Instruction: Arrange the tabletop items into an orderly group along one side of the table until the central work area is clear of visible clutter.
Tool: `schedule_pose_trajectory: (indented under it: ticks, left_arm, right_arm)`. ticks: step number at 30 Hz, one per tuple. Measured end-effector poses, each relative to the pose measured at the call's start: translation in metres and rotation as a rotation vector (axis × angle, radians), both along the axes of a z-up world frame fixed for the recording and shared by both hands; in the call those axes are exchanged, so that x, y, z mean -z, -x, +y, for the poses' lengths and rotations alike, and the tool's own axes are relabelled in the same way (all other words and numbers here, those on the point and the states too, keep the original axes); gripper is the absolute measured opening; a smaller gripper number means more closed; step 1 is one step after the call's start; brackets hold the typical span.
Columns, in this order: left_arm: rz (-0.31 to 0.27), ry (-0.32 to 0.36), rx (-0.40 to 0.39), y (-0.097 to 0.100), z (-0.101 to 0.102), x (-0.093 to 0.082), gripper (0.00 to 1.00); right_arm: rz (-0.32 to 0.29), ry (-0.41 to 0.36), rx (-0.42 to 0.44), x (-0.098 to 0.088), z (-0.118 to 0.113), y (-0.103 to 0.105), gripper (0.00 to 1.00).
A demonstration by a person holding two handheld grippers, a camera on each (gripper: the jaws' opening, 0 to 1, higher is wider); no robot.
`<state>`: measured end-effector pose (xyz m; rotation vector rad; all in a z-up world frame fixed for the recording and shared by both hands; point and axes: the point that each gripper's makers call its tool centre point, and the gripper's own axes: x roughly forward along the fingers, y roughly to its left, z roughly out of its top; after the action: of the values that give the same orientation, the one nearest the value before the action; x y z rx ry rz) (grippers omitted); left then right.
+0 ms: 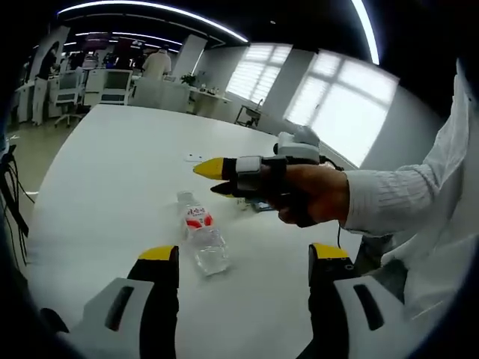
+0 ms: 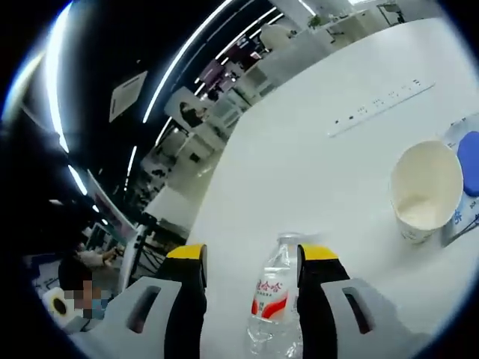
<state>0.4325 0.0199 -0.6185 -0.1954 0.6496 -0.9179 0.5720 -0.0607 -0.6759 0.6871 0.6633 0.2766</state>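
Two yellow-tipped jaws of the right gripper stood released, flanking the clear plastic water bottle with a red label without touching it. The bottle lay on its side on the white table. The left gripper was also spread, empty, the bottle just ahead. A cream paper cup lay tipped nearby.
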Motion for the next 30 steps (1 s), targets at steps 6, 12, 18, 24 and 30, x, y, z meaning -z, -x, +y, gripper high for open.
schedule_pose_trajectory:
  ticks: [6, 12, 18, 24, 30]
  left_arm:
    - [0.008, 0.014, -0.005, 0.0, 0.002, 0.004, 0.71]
    - [0.02, 0.023, -0.013, 0.001, 0.005, 0.01, 0.71]
    - [0.028, 0.036, -0.021, 0.001, 0.006, 0.014, 0.71]
    - [0.037, 0.047, -0.033, 0.001, 0.008, 0.019, 0.71]
    - [0.047, 0.055, -0.043, 0.003, 0.01, 0.022, 0.71]
  right_arm:
    - [0.033, 0.031, 0.016, 0.015, 0.002, -0.011, 0.45]
    - [0.083, 0.078, 0.023, 0.032, 0.004, -0.017, 0.42]
    - [0.111, 0.075, 0.046, 0.043, 0.005, -0.026, 0.42]
    - [0.147, 0.083, 0.059, 0.059, 0.005, -0.033, 0.4]
    - [0.173, 0.091, 0.063, 0.07, 0.006, -0.035, 0.38]
